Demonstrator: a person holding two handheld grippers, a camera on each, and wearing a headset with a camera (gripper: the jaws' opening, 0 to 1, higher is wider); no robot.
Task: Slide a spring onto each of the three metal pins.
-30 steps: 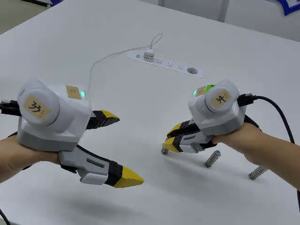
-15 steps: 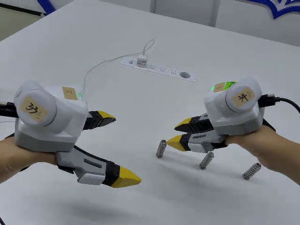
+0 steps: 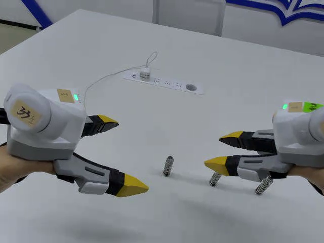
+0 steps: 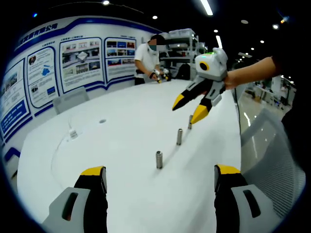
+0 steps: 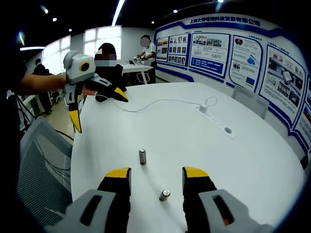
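Both my claws are spread open and empty, left gripper (image 3: 123, 153) left of the power strip (image 3: 163, 82) and nearer me, right gripper (image 3: 223, 149) right of it, and the three spring-sleeved pins (image 3: 215, 178) stand in a row nearer me than that strip.

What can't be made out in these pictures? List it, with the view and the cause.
Head view: the right gripper hides the top of the right-hand spring; the picture's right edge cuts off that gripper's body.
All views: whether pins stand inside the springs; the coils cover them, and they are too small.
Gripper views: text on the wall posters, blurred and too small.
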